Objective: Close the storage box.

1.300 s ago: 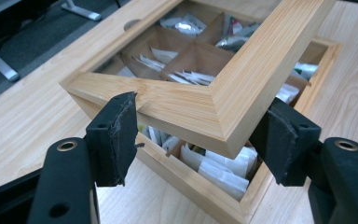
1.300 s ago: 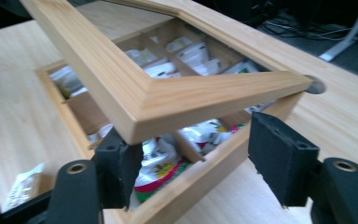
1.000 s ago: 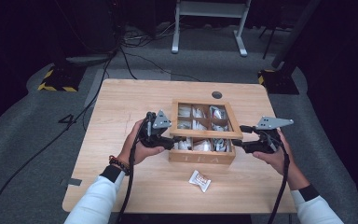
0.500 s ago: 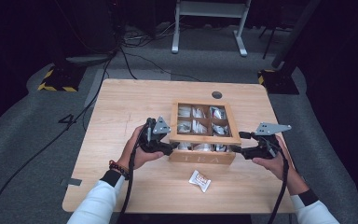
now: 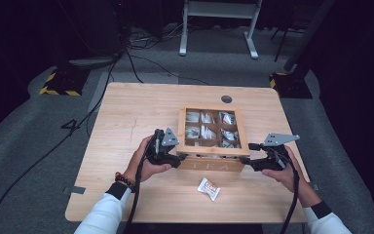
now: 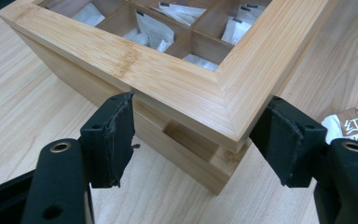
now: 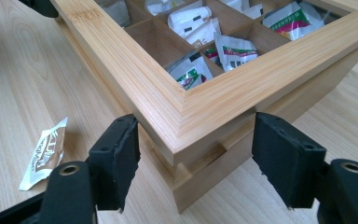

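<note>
The tea box (image 5: 212, 138) is sitting right of centre in the high view, on the desk (image 5: 126, 122), lid shut over the packets. The left hand-held gripper (image 5: 172, 158) is standing wide open around the box's lower left corner, and the right hand-held gripper (image 5: 251, 157) is gaping likewise around its lower right corner, neither clamping anything. If one jaw is catching under the lid edge while the other is slipping, the box may be twisting or skidding toward the loose sachet (image 5: 209, 188) below it. Against the earlier frame, both hand-held grippers are sitting lower and closer to the front corners
</note>
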{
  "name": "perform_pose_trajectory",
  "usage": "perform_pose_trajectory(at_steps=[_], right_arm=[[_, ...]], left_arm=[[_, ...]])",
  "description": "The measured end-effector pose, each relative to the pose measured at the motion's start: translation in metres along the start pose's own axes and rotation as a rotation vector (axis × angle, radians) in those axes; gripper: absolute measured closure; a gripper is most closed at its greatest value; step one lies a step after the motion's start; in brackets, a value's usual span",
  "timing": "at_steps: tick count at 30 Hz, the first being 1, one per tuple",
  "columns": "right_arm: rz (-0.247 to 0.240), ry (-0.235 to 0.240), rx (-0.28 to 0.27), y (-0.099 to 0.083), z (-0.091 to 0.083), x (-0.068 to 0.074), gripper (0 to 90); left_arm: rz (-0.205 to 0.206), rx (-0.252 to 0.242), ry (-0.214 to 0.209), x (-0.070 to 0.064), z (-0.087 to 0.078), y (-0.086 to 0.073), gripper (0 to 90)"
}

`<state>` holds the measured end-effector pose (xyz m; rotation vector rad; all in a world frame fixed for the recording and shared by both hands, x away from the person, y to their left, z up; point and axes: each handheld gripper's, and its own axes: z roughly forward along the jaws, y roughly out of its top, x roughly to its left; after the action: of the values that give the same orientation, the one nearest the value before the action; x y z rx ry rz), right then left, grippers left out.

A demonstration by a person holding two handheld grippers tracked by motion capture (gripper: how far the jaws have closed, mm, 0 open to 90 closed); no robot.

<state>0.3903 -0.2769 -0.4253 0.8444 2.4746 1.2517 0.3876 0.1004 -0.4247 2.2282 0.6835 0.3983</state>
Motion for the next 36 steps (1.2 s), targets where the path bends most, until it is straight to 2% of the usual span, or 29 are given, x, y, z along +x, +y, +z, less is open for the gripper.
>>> perform_pose_trajectory(at_steps=[3, 6, 9, 11, 14, 17, 25, 28, 32, 36], right_arm=[[-0.005, -0.003, 0.014, -0.002, 0.0, 0.001, 35.7], [-0.005, -0.009, 0.026, -0.004, 0.003, 0.002, 36.4], [0.006, 0.003, 0.027, -0.007, 0.003, 0.002, 36.9], [0.017, 0.01, 0.005, -0.008, 0.0, 0.002, 39.7], [0.011, -0.01, -0.021, -0.007, -0.006, 0.003, 45.1], [0.01, -0.004, -0.03, -0.007, -0.006, 0.004, 48.6], [-0.004, -0.01, -0.023, -0.009, -0.004, 0.006, 50.2], [-0.006, -0.018, -0.015, -0.009, -0.004, 0.008, 50.5], [-0.016, -0.024, -0.012, -0.009, -0.004, 0.009, 50.5], [-0.03, -0.027, -0.003, -0.008, -0.004, 0.009, 50.1]], left_arm=[[0.015, 0.012, 0.002, -0.002, 0.001, -0.001, 31.4], [0.012, 0.017, -0.006, -0.002, 0.002, -0.003, 31.1], [0.018, 0.028, -0.015, -0.003, 0.004, -0.006, 30.7], [0.038, 0.041, 0.006, -0.006, 0.007, -0.008, 31.0], [0.022, 0.031, 0.0, -0.005, 0.007, -0.01, 31.2], [0.009, 0.027, -0.007, -0.006, 0.007, -0.012, 31.9], [-0.003, -0.023, -0.009, -0.009, 0.001, -0.016, 34.2], [0.01, -0.02, 0.008, -0.012, 0.002, -0.016, 33.4], [0.006, -0.017, 0.0, -0.011, 0.001, -0.015, 34.1], [0.012, -0.005, 0.011, -0.01, -0.001, -0.014, 33.0]])
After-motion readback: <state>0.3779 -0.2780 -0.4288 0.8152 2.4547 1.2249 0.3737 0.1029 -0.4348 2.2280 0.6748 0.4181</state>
